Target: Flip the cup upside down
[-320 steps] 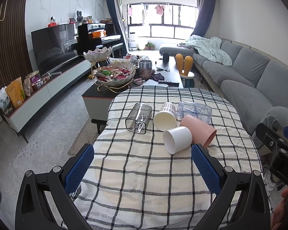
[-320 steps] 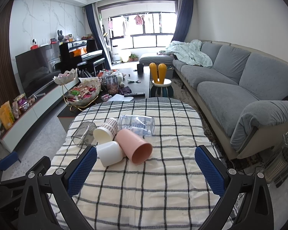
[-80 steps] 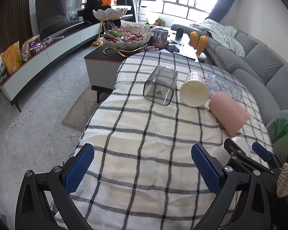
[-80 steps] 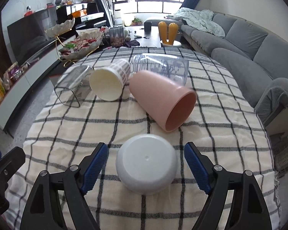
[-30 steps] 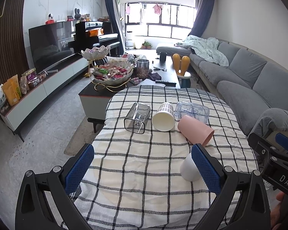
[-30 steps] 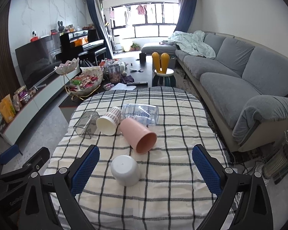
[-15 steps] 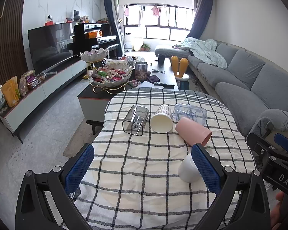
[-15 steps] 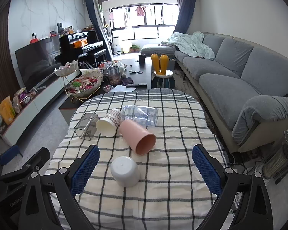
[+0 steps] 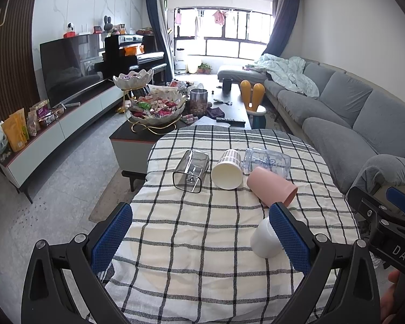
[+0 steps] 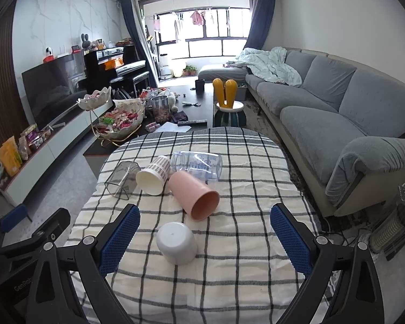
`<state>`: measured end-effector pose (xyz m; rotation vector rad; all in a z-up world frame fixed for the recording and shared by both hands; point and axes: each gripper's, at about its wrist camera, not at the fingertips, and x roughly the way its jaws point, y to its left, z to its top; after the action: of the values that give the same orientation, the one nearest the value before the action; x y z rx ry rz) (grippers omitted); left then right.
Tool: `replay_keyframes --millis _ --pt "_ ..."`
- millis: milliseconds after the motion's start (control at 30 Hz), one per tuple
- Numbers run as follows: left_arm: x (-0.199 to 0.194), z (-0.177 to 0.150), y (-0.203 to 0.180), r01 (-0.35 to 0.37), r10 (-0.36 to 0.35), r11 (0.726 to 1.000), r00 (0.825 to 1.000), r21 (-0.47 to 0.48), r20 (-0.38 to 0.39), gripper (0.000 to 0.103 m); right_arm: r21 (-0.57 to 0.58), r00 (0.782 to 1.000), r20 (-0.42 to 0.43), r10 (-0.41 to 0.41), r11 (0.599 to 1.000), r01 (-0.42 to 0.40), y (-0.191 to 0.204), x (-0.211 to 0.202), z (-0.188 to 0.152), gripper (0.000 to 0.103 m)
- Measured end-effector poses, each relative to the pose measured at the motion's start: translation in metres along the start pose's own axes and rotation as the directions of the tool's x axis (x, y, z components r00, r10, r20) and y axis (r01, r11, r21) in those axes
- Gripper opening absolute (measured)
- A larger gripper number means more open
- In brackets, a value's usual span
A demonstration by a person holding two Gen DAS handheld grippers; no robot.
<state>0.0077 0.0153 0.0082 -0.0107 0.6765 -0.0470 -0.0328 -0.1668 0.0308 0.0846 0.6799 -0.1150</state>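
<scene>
Just before the pink cup (image 10: 194,194), your white cup (image 10: 176,242) stands inverted; both grippers (image 10: 203,236) (image 9: 199,233) wide open, empty, clear of it.

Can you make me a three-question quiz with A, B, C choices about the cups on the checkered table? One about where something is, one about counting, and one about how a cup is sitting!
1. Where is the white cup?
A. Nearest the camera, apart from the other cups
B. Inside the pink cup
C. On the sofa

2. How many cups lie on their sides?
A. One
B. Two
C. Four

3. How is the white cup sitting?
A. On its side
B. Upside down, bottom facing up
C. Held in a claw

Answers:
1. A: it stands alone on the tablecloth, in front of the group.
2. C: the smoky clear cup, the plaid cup, the clear printed cup and the pink cup all lie tipped over.
3. B: its flat bottom points up, and the right claw and the left claw are both open and empty.
</scene>
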Motion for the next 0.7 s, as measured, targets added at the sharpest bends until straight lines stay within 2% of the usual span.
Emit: replay_keyframes --millis 700 --pt "-0.0029 0.0009 -0.0010 0.000 0.000 1.000 1.000 -0.001 0.001 0.103 0.004 1.000 -0.004 0.002 1.000 -0.002 0.0007 -0.0014 -0.0004 0.098"
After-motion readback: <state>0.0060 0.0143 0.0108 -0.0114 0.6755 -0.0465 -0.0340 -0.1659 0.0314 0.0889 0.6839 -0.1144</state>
